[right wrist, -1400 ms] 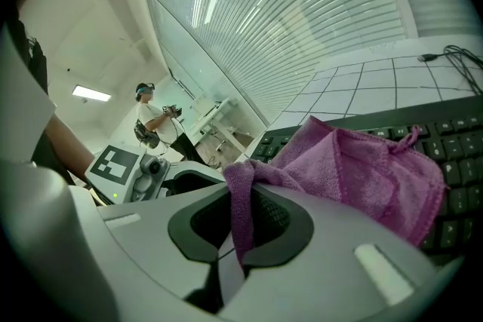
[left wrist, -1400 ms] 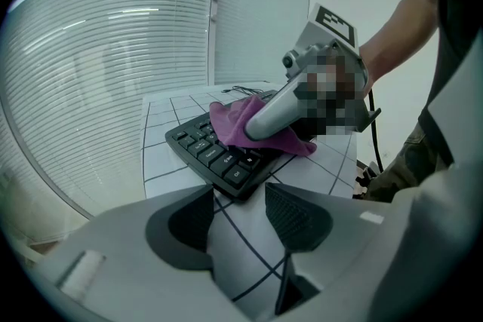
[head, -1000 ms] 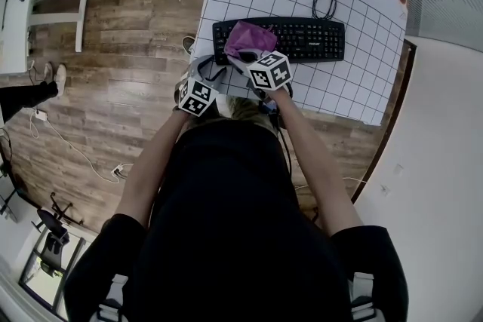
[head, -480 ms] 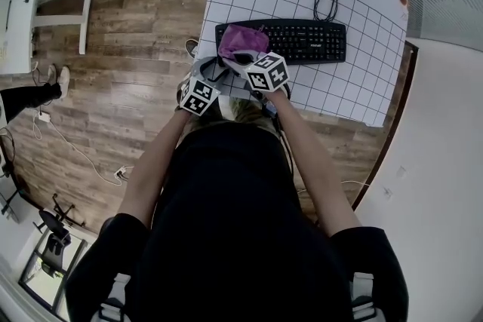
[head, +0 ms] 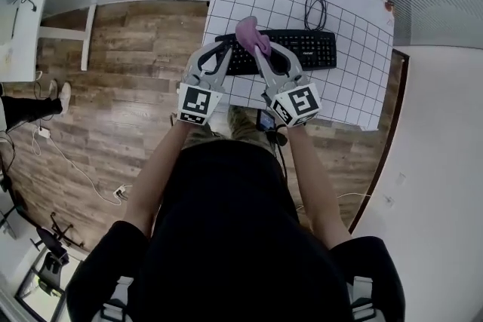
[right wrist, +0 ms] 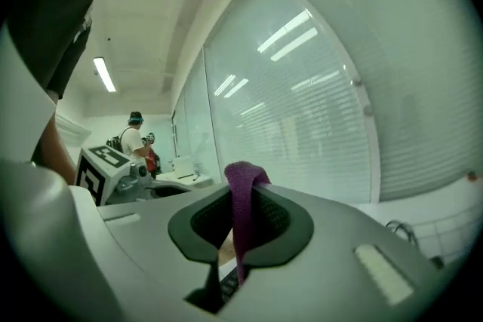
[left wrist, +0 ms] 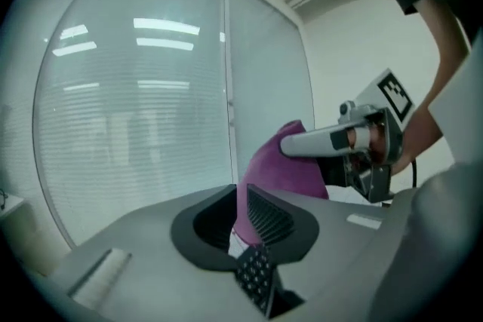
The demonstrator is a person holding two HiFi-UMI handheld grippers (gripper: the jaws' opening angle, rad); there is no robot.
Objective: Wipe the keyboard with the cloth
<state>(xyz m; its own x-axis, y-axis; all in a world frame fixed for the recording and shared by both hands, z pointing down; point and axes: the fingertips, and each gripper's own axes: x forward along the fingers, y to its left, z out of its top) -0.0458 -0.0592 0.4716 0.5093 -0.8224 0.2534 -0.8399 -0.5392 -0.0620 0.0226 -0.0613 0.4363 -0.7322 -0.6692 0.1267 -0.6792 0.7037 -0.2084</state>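
Both grippers are on the crumpled magenta fabric cloth [head: 249,32]. It hangs in the air above the left end of the black rectangular plastic keyboard [head: 302,49], clear of the keys as far as I can tell. Left gripper [head: 225,50]: jaws closing, with a fold of cloth nipped between them. Right gripper [head: 262,53]: jaws pressed together on a thin strip of the same cloth. The two tips sit near each other, the left one over the keyboard's left edge, the right one just inboard of it.

The keyboard lies flat on the white gridded bench [head: 355,87], long axis running across me, most of its length off to the right of the cloth. Key relation: the cloth is above the keyboard's left end, so I judge the wipe must go down, then rightward along that axis. The right gripper is nearer the uncovered keys. A black coiled cable [head: 315,10] lies beyond the keyboard's far edge, out of that path.
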